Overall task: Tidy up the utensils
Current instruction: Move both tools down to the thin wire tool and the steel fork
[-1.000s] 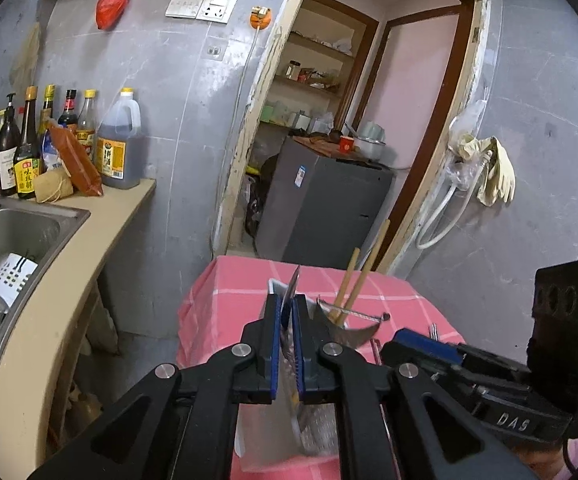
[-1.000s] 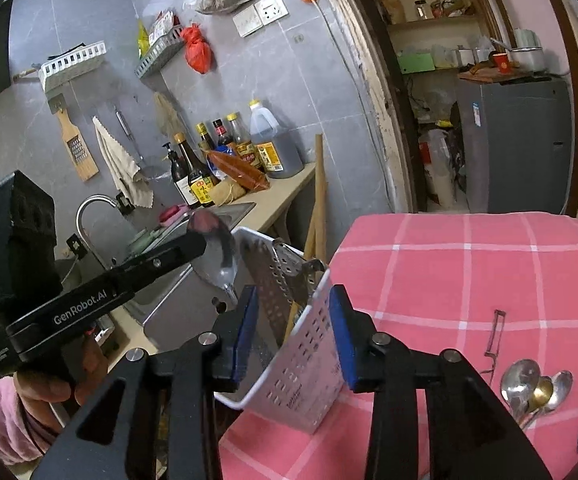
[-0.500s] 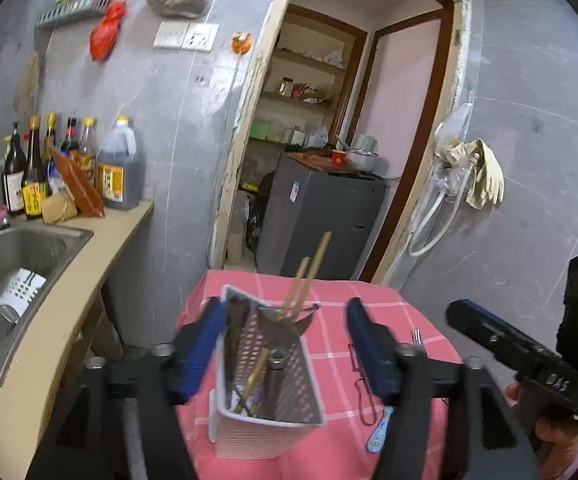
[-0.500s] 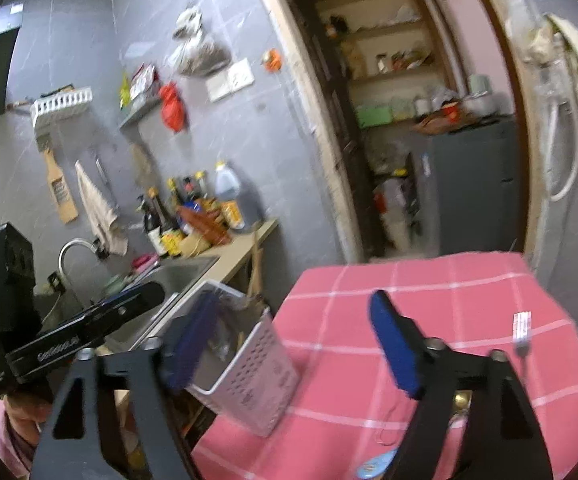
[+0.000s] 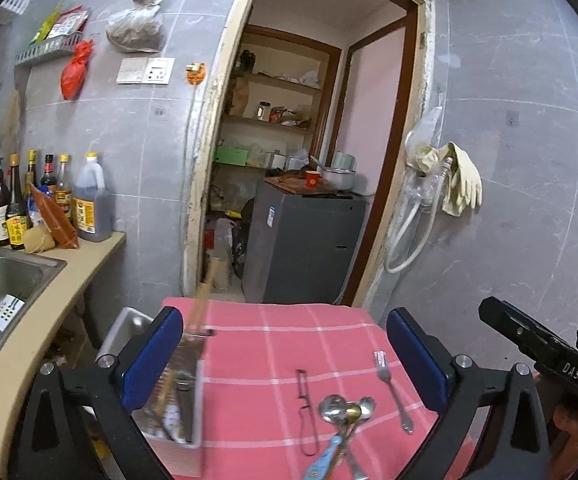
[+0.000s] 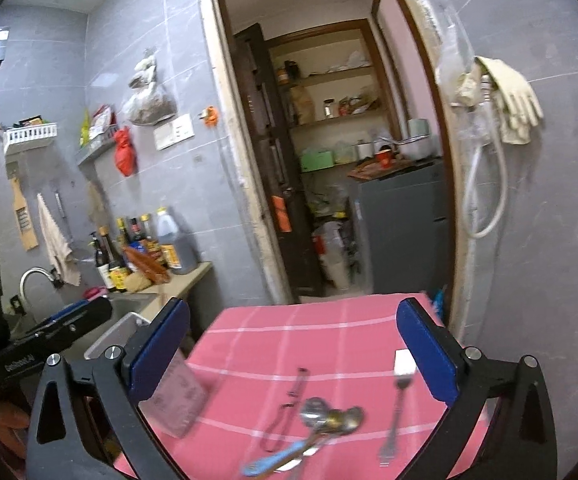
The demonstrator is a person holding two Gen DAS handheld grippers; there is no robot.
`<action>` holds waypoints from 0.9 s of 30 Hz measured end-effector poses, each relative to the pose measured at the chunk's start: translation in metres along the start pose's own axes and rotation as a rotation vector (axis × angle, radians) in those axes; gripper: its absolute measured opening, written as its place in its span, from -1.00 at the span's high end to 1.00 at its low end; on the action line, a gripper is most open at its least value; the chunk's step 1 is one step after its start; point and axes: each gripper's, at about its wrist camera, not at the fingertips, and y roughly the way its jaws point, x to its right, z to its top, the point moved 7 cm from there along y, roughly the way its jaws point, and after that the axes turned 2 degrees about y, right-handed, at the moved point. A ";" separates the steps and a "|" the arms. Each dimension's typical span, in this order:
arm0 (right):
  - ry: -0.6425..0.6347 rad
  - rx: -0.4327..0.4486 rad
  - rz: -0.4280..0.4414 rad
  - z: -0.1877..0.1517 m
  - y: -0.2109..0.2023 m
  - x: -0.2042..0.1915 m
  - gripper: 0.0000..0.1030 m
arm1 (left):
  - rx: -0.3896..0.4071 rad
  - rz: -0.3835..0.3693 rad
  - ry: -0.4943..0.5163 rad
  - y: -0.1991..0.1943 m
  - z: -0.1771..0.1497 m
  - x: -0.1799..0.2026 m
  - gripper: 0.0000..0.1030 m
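Left claw (image 5: 285, 354) and right claw (image 6: 293, 350) are both spreading wide with nothing between their pads, above the pink worktop (image 5: 285, 344)! The white utensil basket (image 5: 177, 396) stands at its left edge, chopsticks (image 5: 200, 308) sticking up. The left view shows the basket's contents, while the right view blurs it; spoons (image 6: 331, 418) and fork (image 6: 395, 412) lie right of the basket.

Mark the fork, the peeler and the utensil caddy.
fork (image 5: 393, 390), left wrist view, mid-handle.
peeler (image 5: 304, 402), left wrist view, middle of its frame.
utensil caddy (image 5: 197, 408), left wrist view, right wall.
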 end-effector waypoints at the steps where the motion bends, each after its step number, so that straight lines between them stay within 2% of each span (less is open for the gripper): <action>1: 0.000 -0.004 -0.007 -0.001 -0.001 0.008 -0.97 | -0.007 -0.005 0.005 0.004 -0.003 0.008 -0.99; 10: 0.018 -0.080 -0.058 -0.013 0.013 0.081 -0.97 | -0.109 -0.027 0.028 0.046 -0.034 0.052 -0.99; 15: 0.040 -0.169 -0.019 -0.034 0.040 0.106 -0.97 | -0.188 -0.036 0.006 0.078 -0.063 0.059 -0.99; 22: 0.089 -0.320 0.050 -0.086 0.096 0.130 -0.96 | -0.320 -0.023 -0.058 0.127 -0.110 0.046 -0.99; 26: 0.086 -0.382 0.082 -0.108 0.126 0.133 -0.77 | -0.366 -0.001 -0.087 0.150 -0.126 0.036 -0.93; 27: 0.083 -0.394 0.085 -0.112 0.132 0.133 -0.68 | -0.373 0.001 -0.088 0.153 -0.129 0.034 -0.84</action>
